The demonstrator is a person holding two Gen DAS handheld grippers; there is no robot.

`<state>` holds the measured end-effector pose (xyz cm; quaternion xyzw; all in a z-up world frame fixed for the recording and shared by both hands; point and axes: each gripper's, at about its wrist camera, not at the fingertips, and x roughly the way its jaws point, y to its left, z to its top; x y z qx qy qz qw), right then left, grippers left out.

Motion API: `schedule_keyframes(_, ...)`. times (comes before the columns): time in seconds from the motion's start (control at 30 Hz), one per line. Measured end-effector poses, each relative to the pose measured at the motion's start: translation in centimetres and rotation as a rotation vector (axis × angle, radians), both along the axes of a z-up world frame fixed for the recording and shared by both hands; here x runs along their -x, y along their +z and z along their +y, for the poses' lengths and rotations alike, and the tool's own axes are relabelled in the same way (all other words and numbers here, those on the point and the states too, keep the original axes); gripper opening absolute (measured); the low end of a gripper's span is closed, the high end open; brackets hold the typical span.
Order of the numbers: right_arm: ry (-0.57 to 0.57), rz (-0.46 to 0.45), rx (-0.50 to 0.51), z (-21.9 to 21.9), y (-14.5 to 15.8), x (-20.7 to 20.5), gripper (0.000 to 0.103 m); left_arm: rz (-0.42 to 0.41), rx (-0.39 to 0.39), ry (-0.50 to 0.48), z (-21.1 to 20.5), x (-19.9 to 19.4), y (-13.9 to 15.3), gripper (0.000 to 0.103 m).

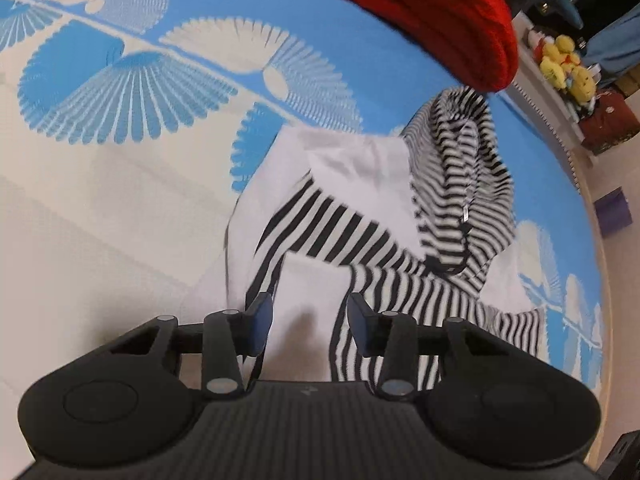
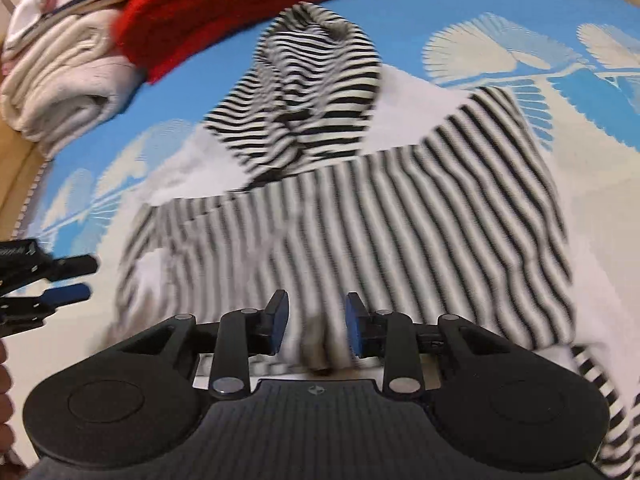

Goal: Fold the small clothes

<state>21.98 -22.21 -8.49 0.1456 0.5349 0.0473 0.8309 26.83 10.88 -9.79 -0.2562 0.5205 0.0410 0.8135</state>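
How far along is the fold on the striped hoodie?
Done: the black-and-white striped hooded garment lies on the blue-and-white patterned sheet with a striped panel folded across its body. In hand: nothing; left gripper and right gripper are open above it. Left: the crumpled hood and the final folds.

Blue-white patterned bedspread (image 1: 120,80); yellow plush toys (image 1: 566,64) on shelf beyond.

Beyond the striped hoodie (image 2: 360,184) I saw a red knit (image 2: 224,12) and folded cream cloth (image 2: 60,80) blocking; the mat (image 1: 100,208) left of it lay open.
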Motion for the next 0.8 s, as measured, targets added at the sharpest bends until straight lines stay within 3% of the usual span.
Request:
schedule_keyframes(0.1,-0.071,0.052,0.065,-3.0,-2.0,-0.4,0.032,0.053,-0.002,-0.025,-0.9,-0.2,-2.0,0.046)
schedule_keyframes(0.13,-0.098,0.079,0.034,-4.3,-3.0,-0.5,0.024,0.074,-0.007,-0.037,-1.3,-0.3,-2.7,0.046)
schedule_keyframes(0.23,-0.132,0.092,-0.053,-6.4,-3.2,-0.3,0.014,0.118,-0.078,-0.095,-2.4,-0.3,-4.3,0.041)
schedule_keyframes(0.37,-0.182,0.073,-0.061,-8.0,-2.1,0.1,0.021,0.106,-0.144,-0.124,-3.5,-0.3,-3.6,0.038)
schedule_keyframes(0.5,-0.281,0.055,0.031,-10.3,-1.7,0.2,0.024,0.103,-0.186,-0.136,-4.1,-0.1,-3.1,0.040)
schedule_keyframes(0.6,-0.293,0.093,0.046,-11.4,-3.0,0.3,0.026,0.117,-0.204,-0.149,-4.5,-0.1,-3.7,0.040)
schedule_keyframes(0.8,-0.241,0.082,0.105,-10.2,-2.9,0.2,0.025,0.109,-0.234,-0.175,-5.0,0.0,-3.7,0.038)
